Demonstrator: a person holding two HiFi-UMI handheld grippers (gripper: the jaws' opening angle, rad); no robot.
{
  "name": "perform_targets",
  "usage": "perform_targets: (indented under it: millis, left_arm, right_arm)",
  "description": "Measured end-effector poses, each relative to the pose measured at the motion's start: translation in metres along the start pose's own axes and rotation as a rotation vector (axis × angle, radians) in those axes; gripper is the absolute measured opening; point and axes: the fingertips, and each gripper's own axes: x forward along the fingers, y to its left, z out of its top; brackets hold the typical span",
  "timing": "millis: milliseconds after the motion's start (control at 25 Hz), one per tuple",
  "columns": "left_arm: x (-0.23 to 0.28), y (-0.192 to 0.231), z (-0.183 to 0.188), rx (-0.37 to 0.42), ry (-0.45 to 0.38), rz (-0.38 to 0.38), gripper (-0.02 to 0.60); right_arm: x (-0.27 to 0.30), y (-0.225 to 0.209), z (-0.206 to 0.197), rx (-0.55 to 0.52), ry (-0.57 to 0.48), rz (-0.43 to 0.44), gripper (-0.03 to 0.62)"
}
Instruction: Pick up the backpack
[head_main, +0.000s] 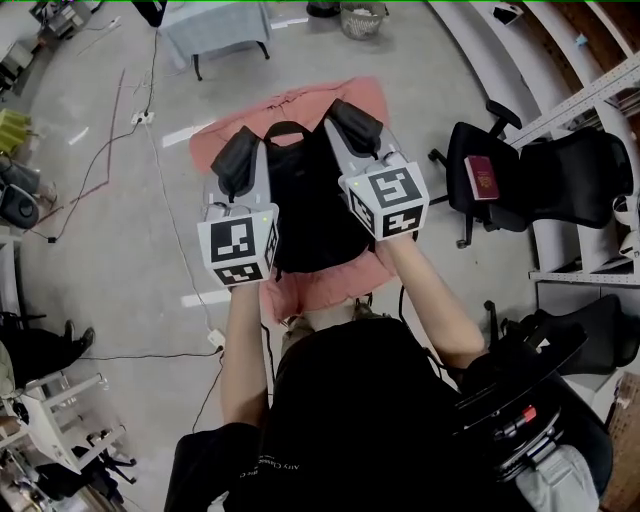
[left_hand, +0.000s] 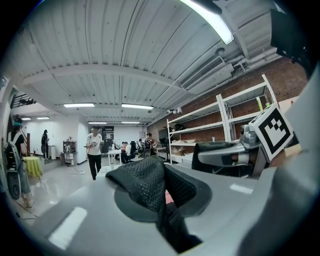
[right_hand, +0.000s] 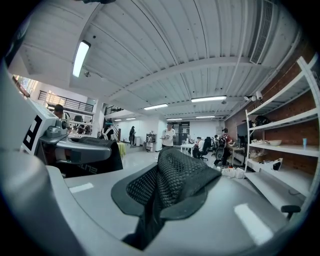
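A black backpack (head_main: 312, 215) hangs between my two grippers above a pink cloth (head_main: 325, 288). The left gripper (head_main: 238, 162) is shut on its left shoulder strap (head_main: 236, 152). The right gripper (head_main: 356, 128) is shut on the right shoulder strap (head_main: 357, 122). In the left gripper view the black mesh strap (left_hand: 144, 184) bulges up out of the shut left gripper (left_hand: 161, 212). The right gripper view shows the other mesh strap (right_hand: 176, 175) pinched in the right gripper (right_hand: 154, 212). Both grippers point about level, side by side.
A black office chair (head_main: 500, 185) with a dark red book (head_main: 483, 178) on its seat stands to the right, beside metal shelving (head_main: 600, 90). Cables (head_main: 100, 150) trail over the concrete floor at left. A grey table (head_main: 215, 30) stands beyond. A person (left_hand: 94, 157) stands far off.
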Motion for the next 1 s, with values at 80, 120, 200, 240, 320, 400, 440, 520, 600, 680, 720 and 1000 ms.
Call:
perform_targets:
  millis: [80, 120, 200, 240, 320, 400, 440, 520, 600, 680, 720, 1000]
  left_arm:
    - [-0.004, -0.006, -0.018, -0.008, 0.020, 0.001, 0.044]
    - [-0.007, -0.012, -0.031, -0.011, 0.037, -0.003, 0.044]
    - [-0.013, -0.029, -0.064, -0.014, 0.088, -0.015, 0.044]
    - [-0.016, -0.038, -0.085, -0.021, 0.120, -0.021, 0.044]
    - [-0.024, -0.055, -0.131, -0.048, 0.192, -0.021, 0.044]
    - [-0.035, -0.069, -0.174, -0.042, 0.252, -0.016, 0.044]
    - [-0.041, -0.078, -0.191, -0.015, 0.268, -0.022, 0.043]
    - [-0.052, -0.103, -0.222, 0.063, 0.292, -0.066, 0.040]
    - [-0.066, -0.131, -0.255, 0.104, 0.345, -0.127, 0.040]
    - [-0.085, -0.151, -0.285, 0.105, 0.409, -0.169, 0.052]
    - [-0.095, -0.158, -0.296, 0.101, 0.435, -0.184, 0.077]
    - [-0.183, -0.182, -0.359, 0.052, 0.569, -0.169, 0.235]
  right_arm:
    - [-0.002, 0.002, -0.018, 0.012, 0.028, 0.006, 0.046]
    - [-0.004, 0.003, -0.032, 0.023, 0.051, 0.010, 0.046]
    - [-0.009, 0.008, -0.069, 0.054, 0.116, 0.016, 0.046]
    - [-0.012, 0.012, -0.091, 0.070, 0.152, 0.020, 0.046]
    - [-0.021, 0.025, -0.139, 0.076, 0.225, 0.037, 0.046]
    - [-0.033, 0.042, -0.183, 0.053, 0.287, 0.068, 0.043]
    - [-0.040, 0.049, -0.203, 0.041, 0.314, 0.078, 0.041]
    - [-0.056, 0.054, -0.240, 0.009, 0.370, 0.081, 0.040]
    - [-0.071, 0.055, -0.267, -0.017, 0.414, 0.078, 0.040]
    - [-0.085, 0.056, -0.281, -0.025, 0.434, 0.077, 0.040]
    - [-0.092, 0.055, -0.287, -0.024, 0.440, 0.076, 0.040]
    - [-0.153, 0.043, -0.351, -0.044, 0.508, 0.123, 0.040]
